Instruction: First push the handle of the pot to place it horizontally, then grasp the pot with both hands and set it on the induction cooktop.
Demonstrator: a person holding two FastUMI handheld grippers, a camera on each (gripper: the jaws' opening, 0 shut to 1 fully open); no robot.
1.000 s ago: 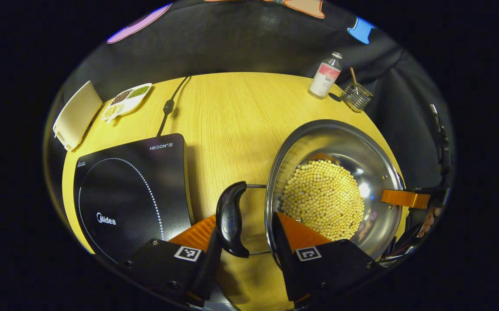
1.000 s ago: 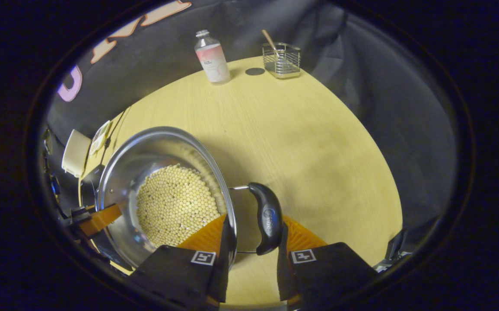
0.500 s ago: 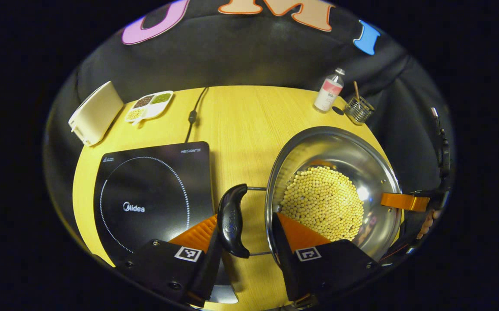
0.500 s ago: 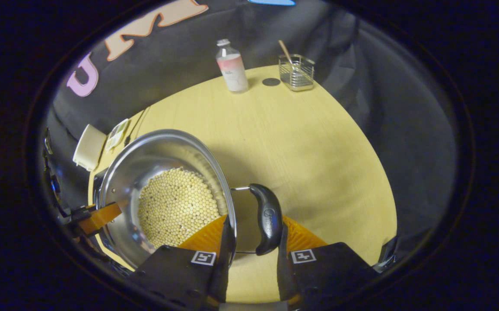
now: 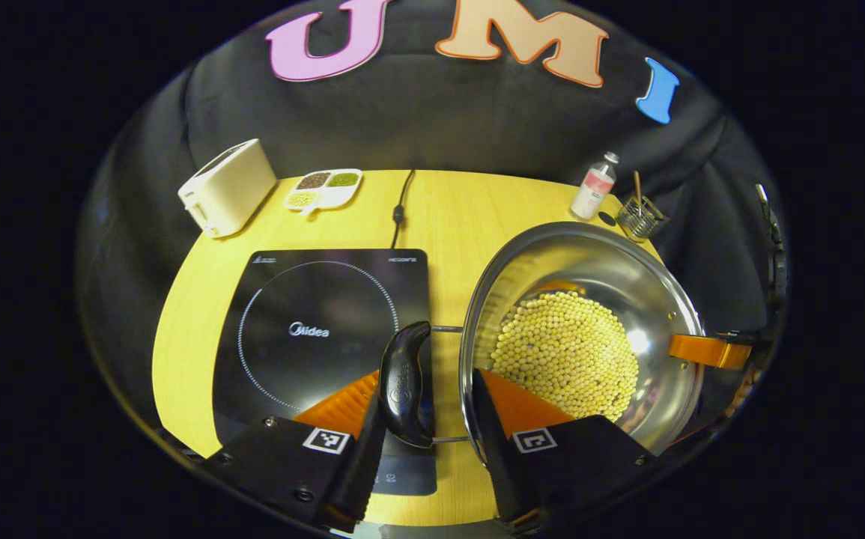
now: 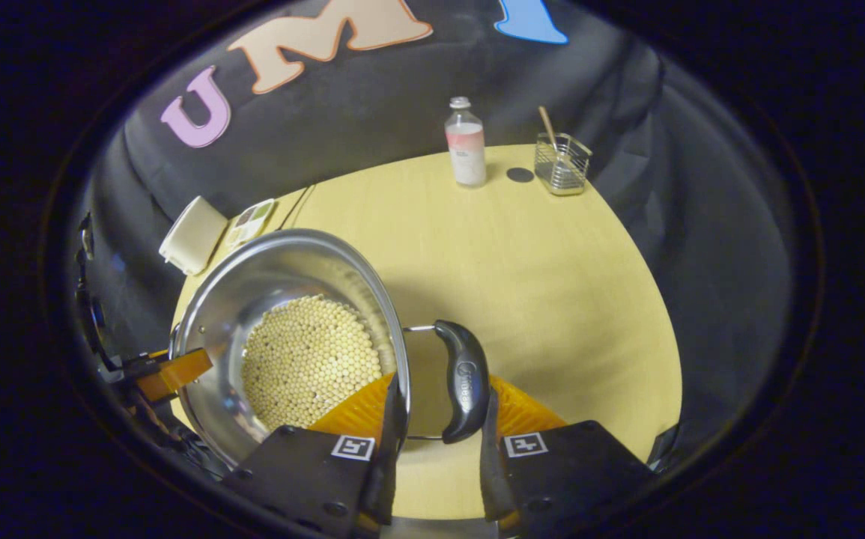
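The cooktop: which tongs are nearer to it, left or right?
Left. The left tongs hold the pot handle beside the cooktop; the right tongs hold the opposite handle, on the far side.

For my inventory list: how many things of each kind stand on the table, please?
Pot: 1
Induction cooktop: 1
Toaster: 1
Divided dish: 1
Bottle: 1
Wire basket: 1
Total: 6
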